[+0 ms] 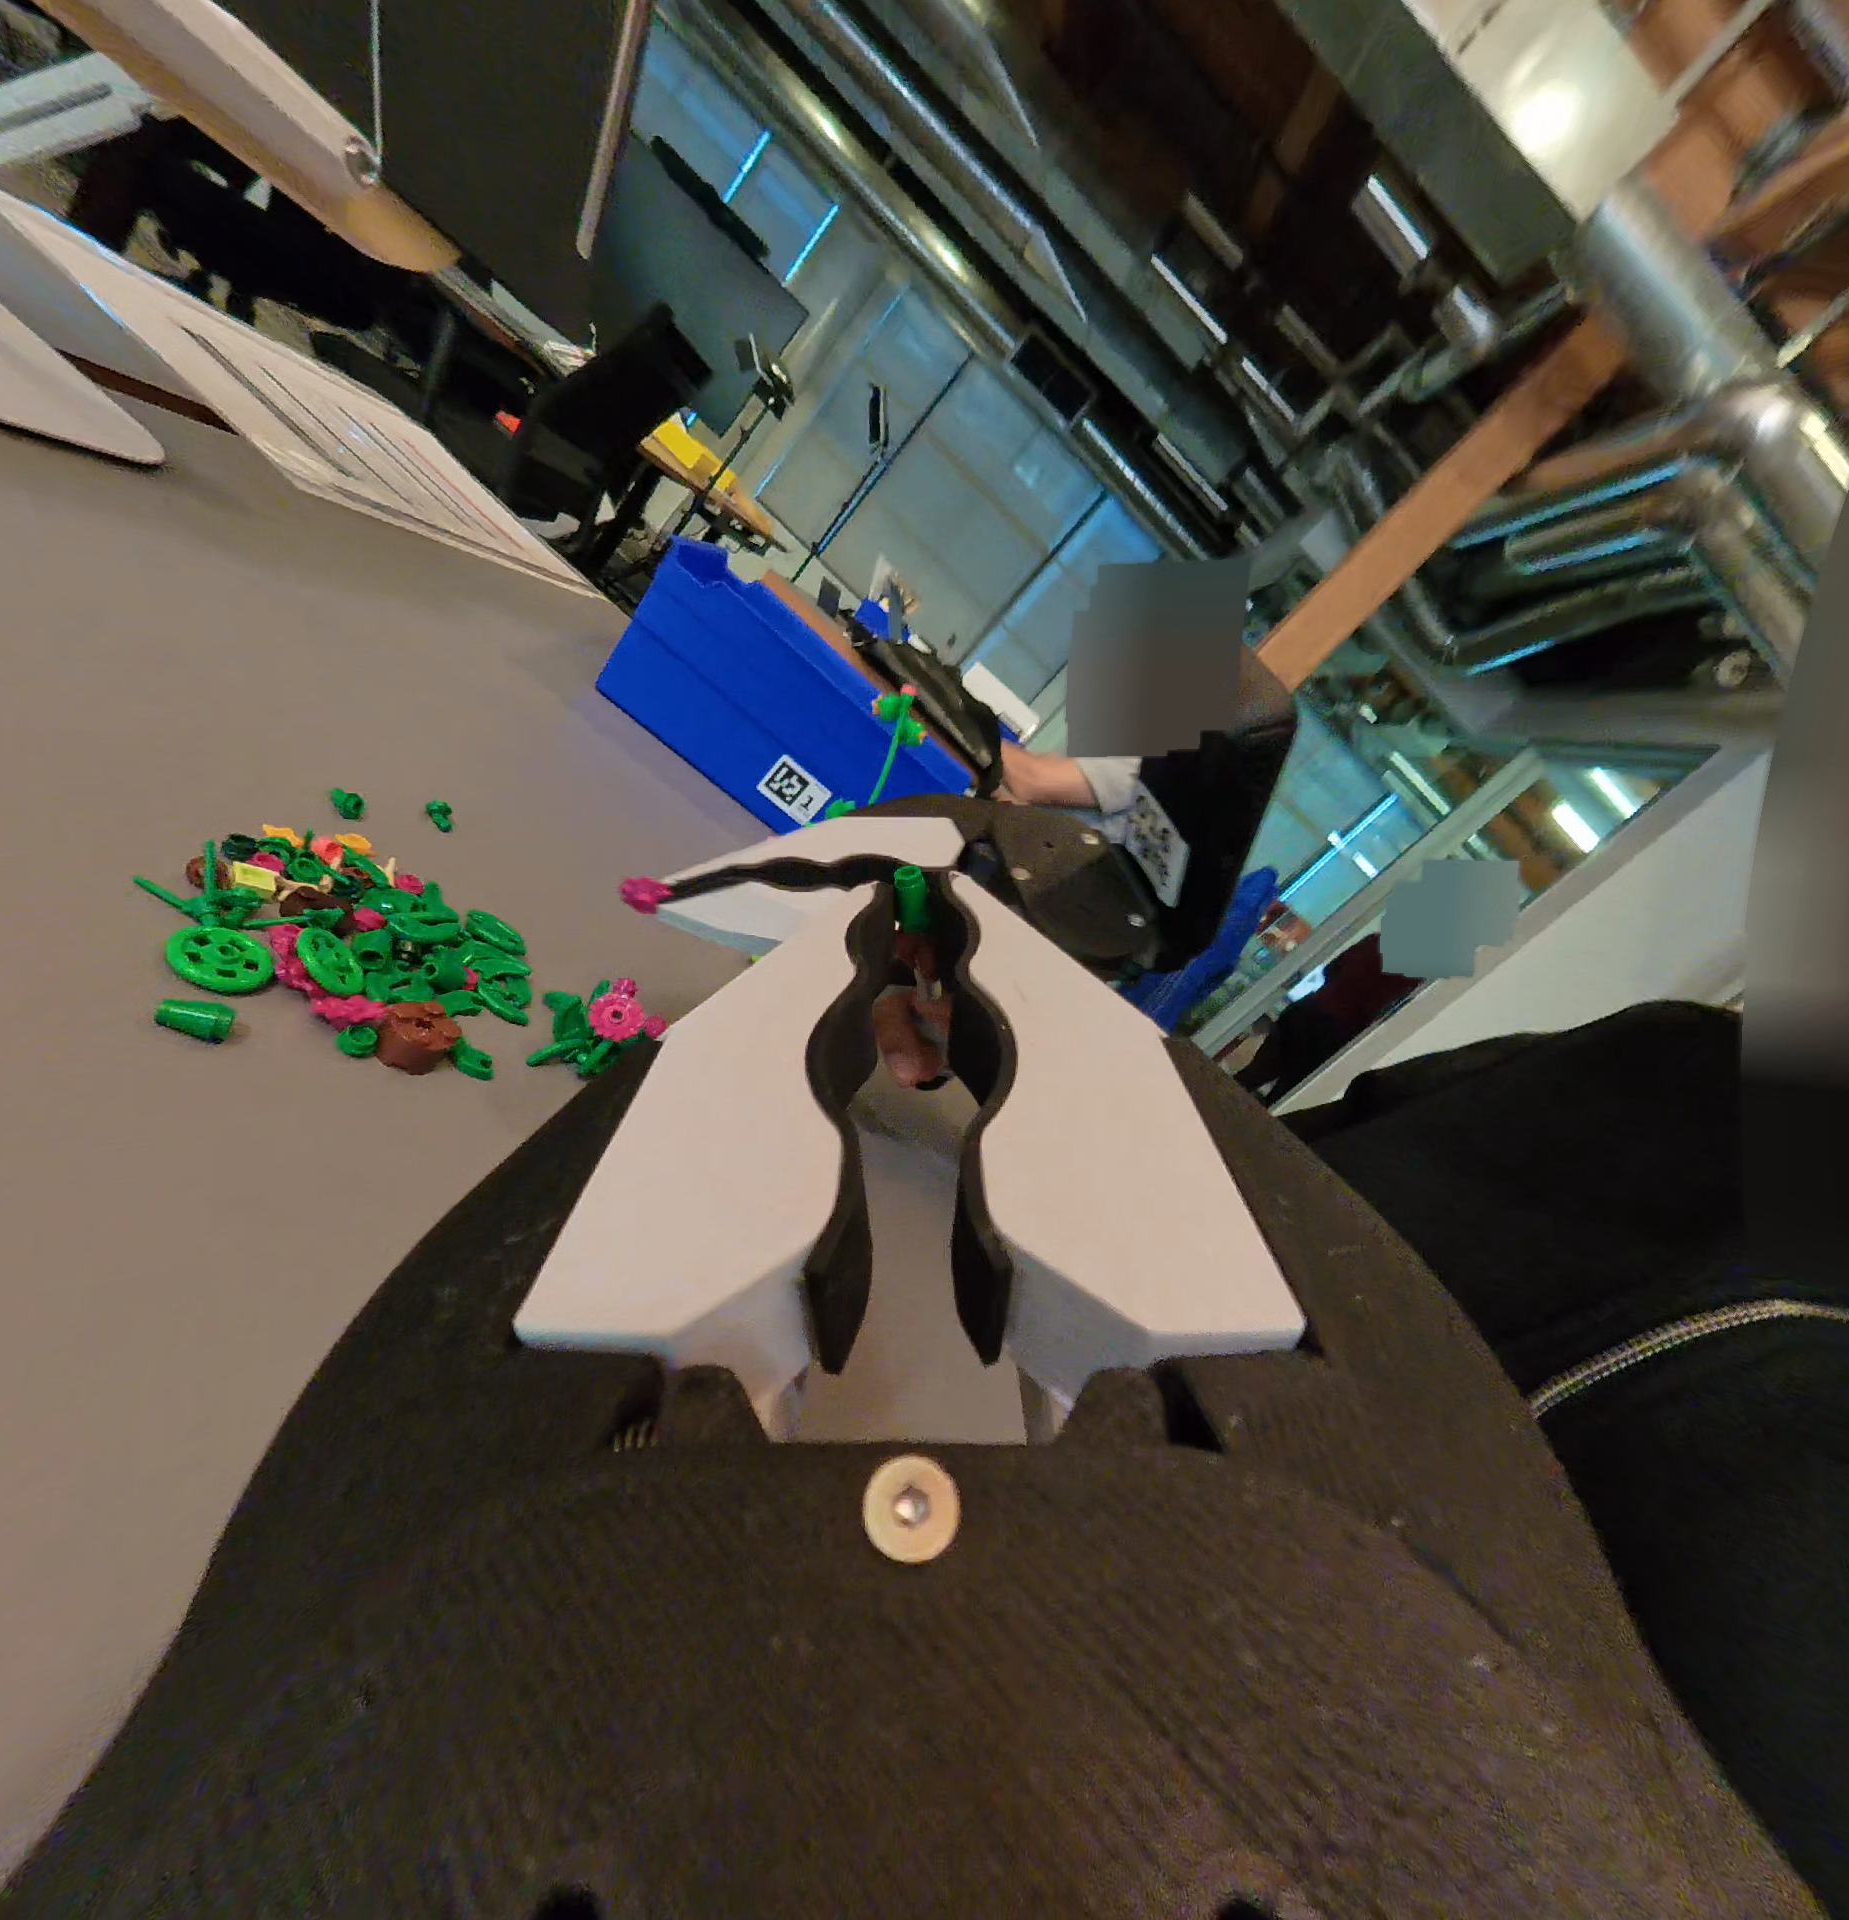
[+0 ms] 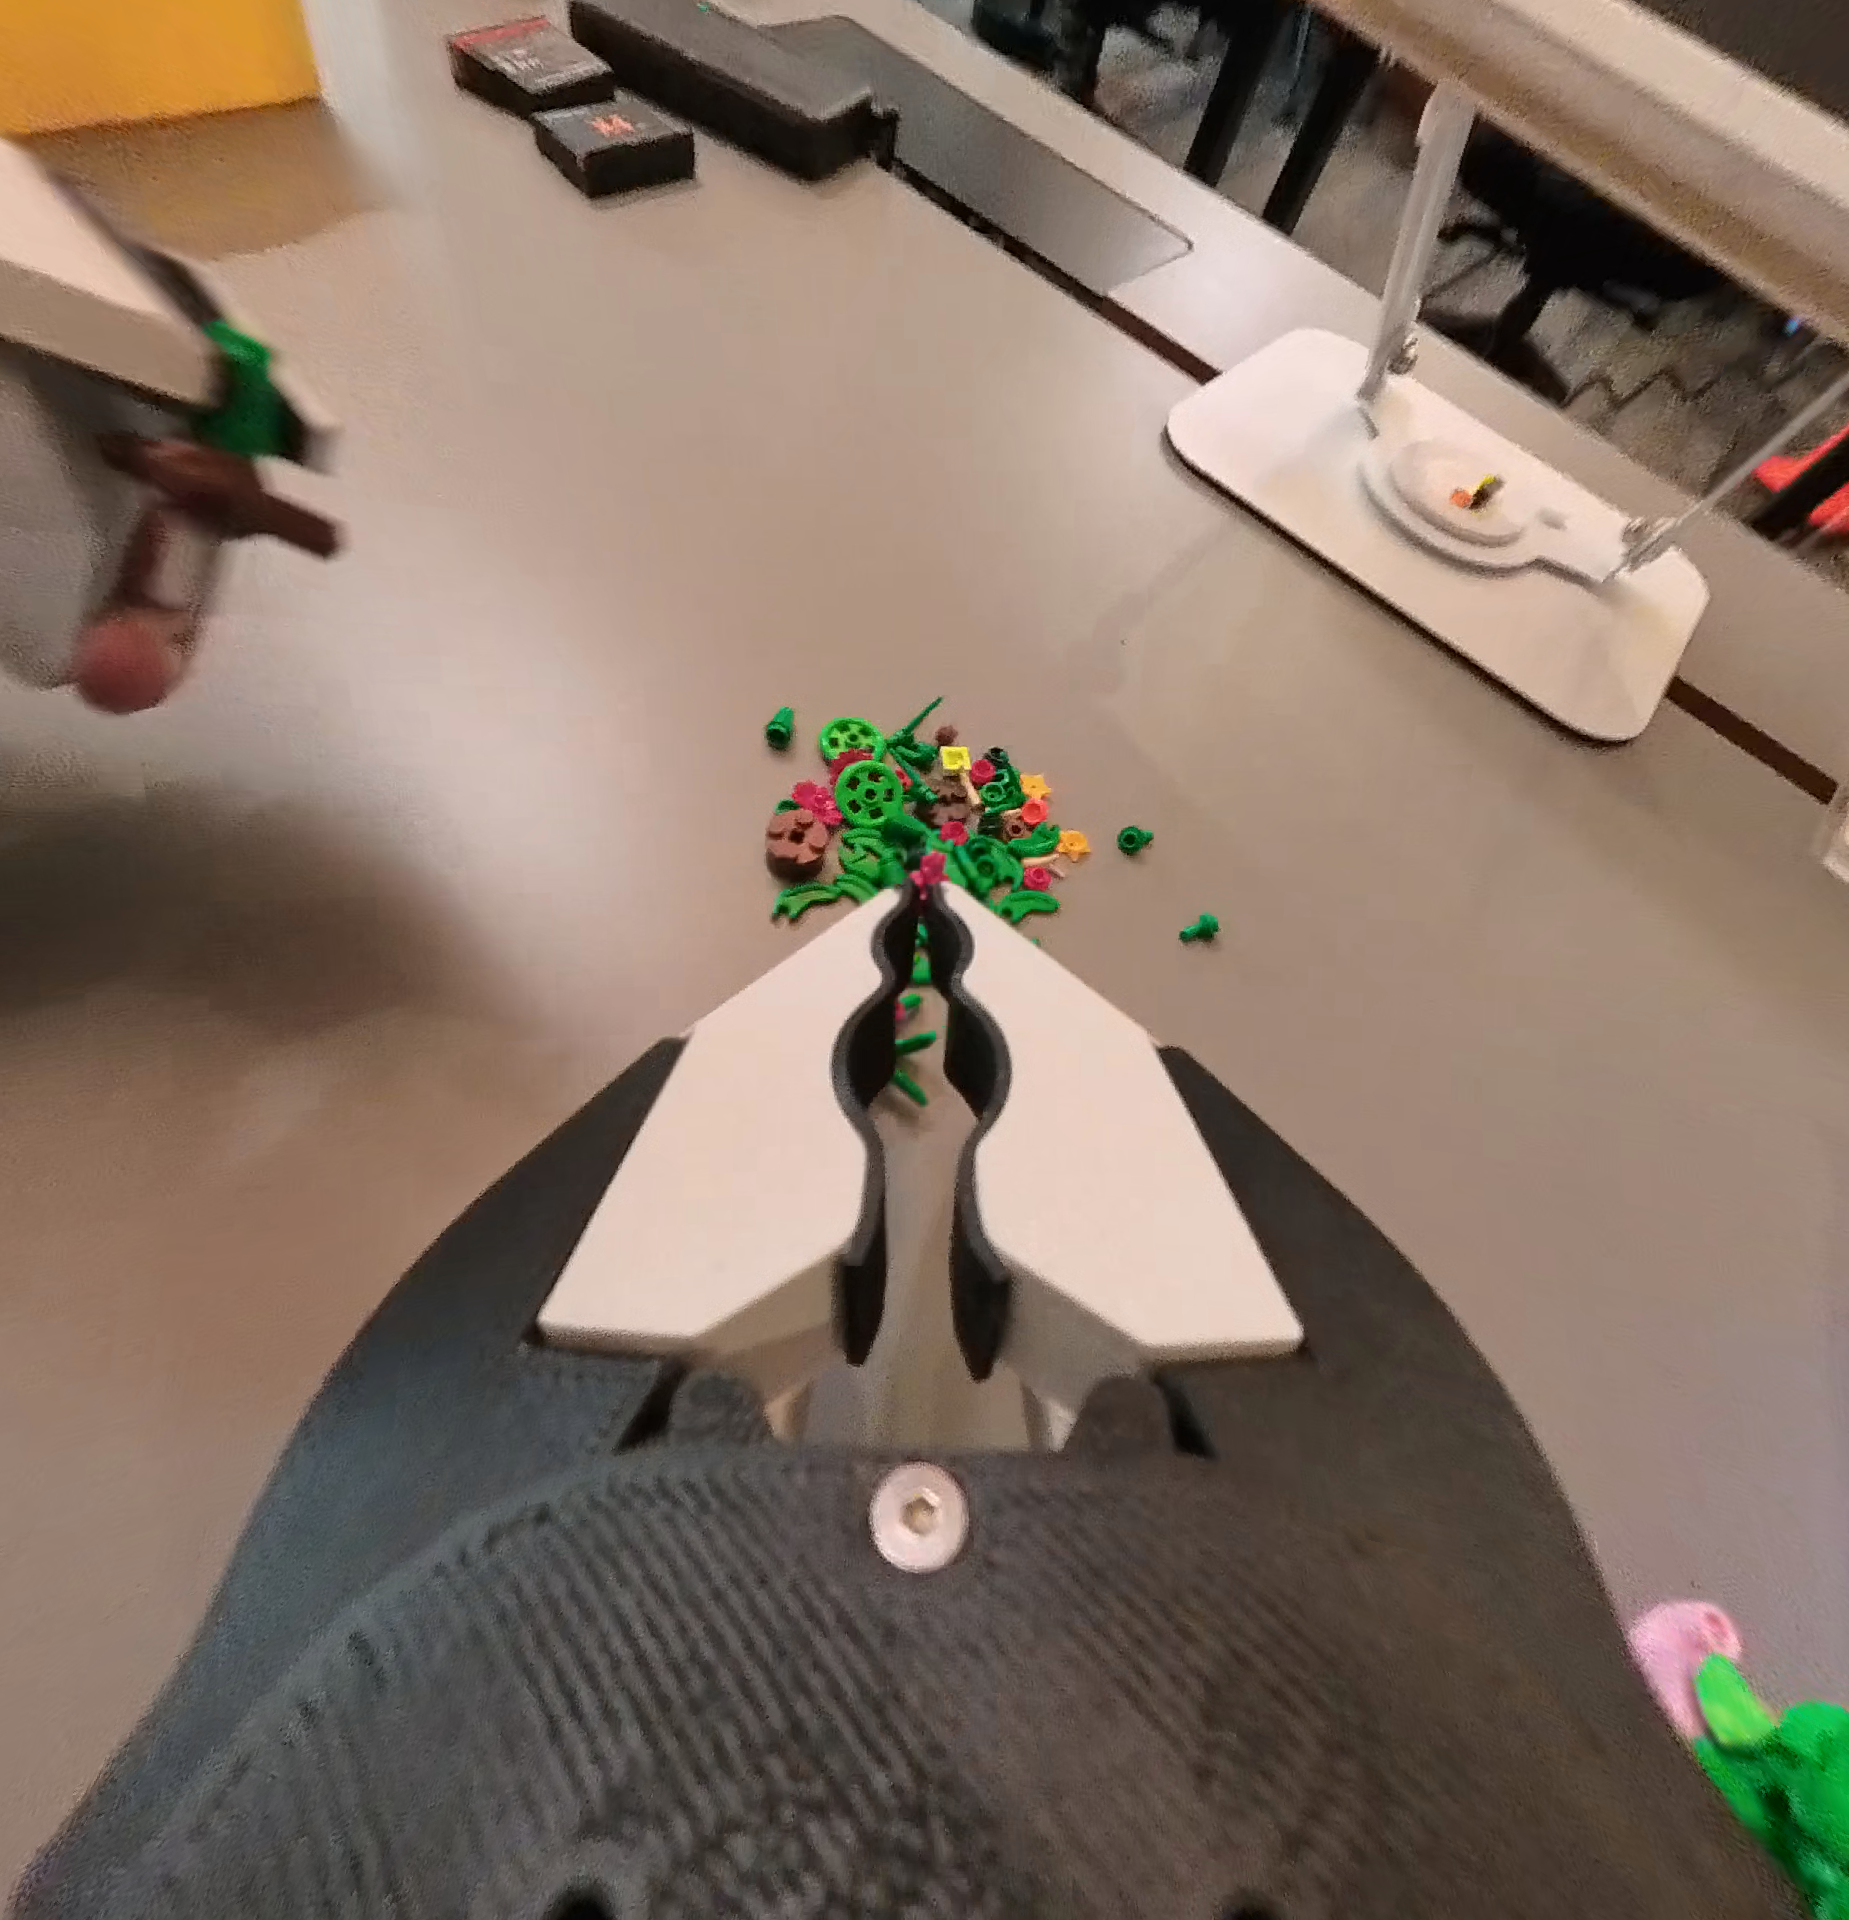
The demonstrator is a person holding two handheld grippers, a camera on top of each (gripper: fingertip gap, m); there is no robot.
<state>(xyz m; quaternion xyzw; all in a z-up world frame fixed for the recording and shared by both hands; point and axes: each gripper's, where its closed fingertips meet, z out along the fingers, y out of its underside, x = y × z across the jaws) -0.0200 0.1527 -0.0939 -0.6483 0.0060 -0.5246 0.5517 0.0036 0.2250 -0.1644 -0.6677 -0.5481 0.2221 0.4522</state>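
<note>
Jaws clenched both sides: our left gripper [image 1: 915, 904] grips a brown-and-green stem assembly [image 1: 915, 977], our right gripper [image 2: 925, 899] pinches a magenta blossom [image 2: 928, 871], loose pile [image 2: 920, 816] waiting on the desk [image 2: 587, 727].

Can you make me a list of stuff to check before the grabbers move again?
1. Left gripper shut on the brown-and-green stem piece: ok.
2. Right gripper shut on the small pink flower: ok.
3. Both grippers lifted above the grey table: ok.
4. Brick pile lying together on the table, nothing near the edge: ok.
5. Flower lined up with the stem piece: cannot tell.
6. White lamp base apart from the pile: ok.
</note>
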